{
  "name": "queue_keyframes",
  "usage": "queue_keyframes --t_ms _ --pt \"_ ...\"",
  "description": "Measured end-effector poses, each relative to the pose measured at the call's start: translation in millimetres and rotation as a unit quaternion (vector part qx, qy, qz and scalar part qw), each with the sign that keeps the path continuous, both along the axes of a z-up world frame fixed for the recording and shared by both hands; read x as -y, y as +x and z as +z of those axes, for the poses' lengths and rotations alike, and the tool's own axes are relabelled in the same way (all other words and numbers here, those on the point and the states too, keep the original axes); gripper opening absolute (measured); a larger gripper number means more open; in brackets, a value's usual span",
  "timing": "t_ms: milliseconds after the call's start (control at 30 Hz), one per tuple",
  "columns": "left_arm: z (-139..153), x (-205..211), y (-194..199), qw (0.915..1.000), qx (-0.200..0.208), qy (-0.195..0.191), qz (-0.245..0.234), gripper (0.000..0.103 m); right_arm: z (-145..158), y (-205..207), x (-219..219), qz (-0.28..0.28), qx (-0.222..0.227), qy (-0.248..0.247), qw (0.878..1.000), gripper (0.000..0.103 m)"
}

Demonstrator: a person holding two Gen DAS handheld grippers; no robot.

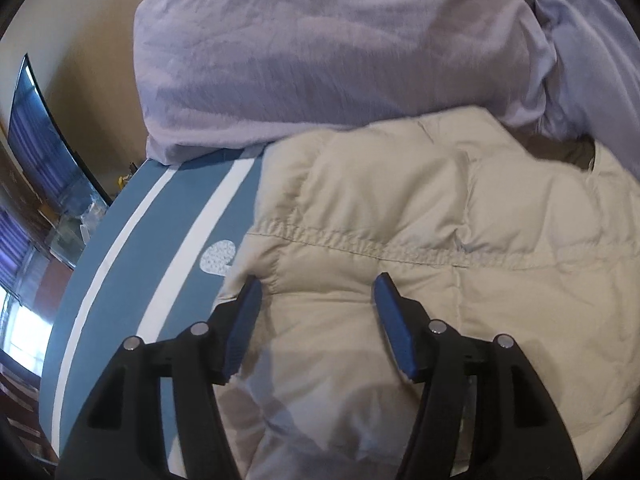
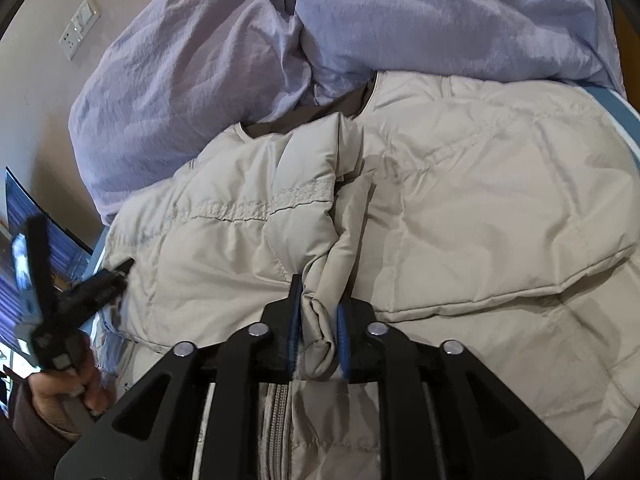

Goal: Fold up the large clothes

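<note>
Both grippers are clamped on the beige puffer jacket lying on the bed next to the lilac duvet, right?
Not quite. Only the right gripper is clamped on the beige puffer jacket; the right wrist view shows a bunched fold pinched between its blue pads. In the left wrist view the left gripper is open, jaws wide apart over the jacket. The lilac duvet does lie beside it on the bed.

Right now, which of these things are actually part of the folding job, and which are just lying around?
Part of the job:
- beige puffer jacket, spread on the bed
- right gripper, pinching a fold of the jacket
- left gripper, open above the jacket

Just lying about:
- lavender duvet, bunched behind the jacket
- blue striped bedsheet
- wall socket
- screen by the wall
</note>
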State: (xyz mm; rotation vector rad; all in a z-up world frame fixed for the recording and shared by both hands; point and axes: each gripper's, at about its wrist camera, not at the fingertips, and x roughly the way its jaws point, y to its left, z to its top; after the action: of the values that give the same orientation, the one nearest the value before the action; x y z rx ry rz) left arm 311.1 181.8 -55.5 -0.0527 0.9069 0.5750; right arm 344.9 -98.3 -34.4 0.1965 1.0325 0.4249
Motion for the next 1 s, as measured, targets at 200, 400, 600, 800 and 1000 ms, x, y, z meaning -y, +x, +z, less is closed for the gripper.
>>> queue_keyframes --t_ms 200,400,600,800,1000 --pt "-2 -3 0 1.0000 0.006 -0.005 0.000 0.060 43 1 -1 -0.003 0.078 -0.021 0.997 0.028" --pt "-2 -3 -2 0.9999 0.011 -0.009 0.000 0.060 48 16 -28 0.038 0.092 -0.039 0.994 0.028" --pt "-2 -4 -3 0.9997 0.017 -0.016 -0.002 0.060 17 27 -35 0.047 0.076 -0.078 0.993 0.027" --pt "-4 -5 -4 0.9995 0.024 -0.021 -0.003 0.061 -1 25 -45 0.060 0.083 -0.117 0.988 0.027" --pt "-6 -6 -5 0.9992 0.032 -0.024 -0.004 0.062 -10 25 -46 0.061 0.084 -0.116 0.988 0.027"
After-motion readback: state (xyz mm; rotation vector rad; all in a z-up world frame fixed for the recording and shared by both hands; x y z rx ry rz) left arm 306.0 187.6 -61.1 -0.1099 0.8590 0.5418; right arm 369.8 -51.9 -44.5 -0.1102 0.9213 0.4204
